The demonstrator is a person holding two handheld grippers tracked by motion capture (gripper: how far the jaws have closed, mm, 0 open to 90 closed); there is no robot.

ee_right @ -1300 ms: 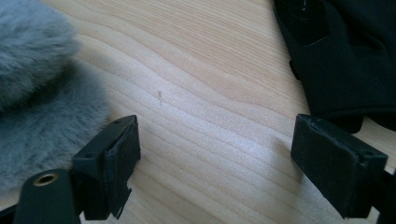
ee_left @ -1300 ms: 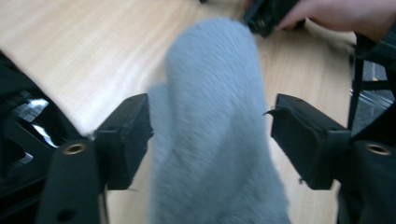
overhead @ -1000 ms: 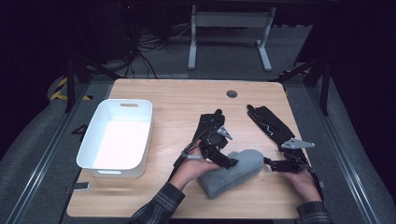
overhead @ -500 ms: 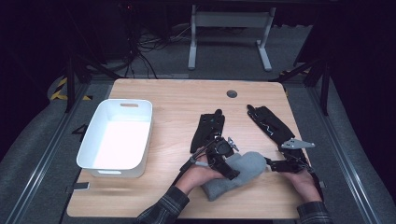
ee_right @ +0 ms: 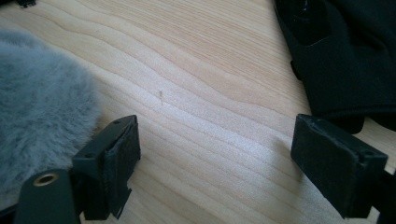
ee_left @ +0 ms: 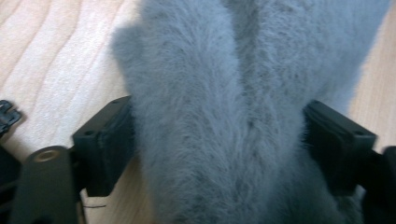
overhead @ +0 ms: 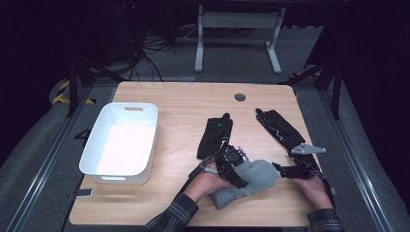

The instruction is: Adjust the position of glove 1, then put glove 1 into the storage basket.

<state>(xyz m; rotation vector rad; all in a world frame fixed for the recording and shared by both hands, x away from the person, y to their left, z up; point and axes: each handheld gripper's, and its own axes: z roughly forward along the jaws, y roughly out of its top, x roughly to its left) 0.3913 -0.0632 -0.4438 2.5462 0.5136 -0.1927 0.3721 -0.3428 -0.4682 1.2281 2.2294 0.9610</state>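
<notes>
The grey fluffy mitten (overhead: 246,181) lies at the worktop's (overhead: 179,104) near edge, right of the white tub (overhead: 121,142). The left gripper's (ee_left: 219,144) fingers, just closing, apparently clamp it; the right gripper (ee_right: 215,158) beside it has fingers apart.

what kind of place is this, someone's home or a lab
Most likely a lab or recording workspace, not a home. A bare wooden table stands among dark surroundings with loose cables on the grey floor, metal rails run along its sides, and hazard-striped tape marks the floor.
</notes>
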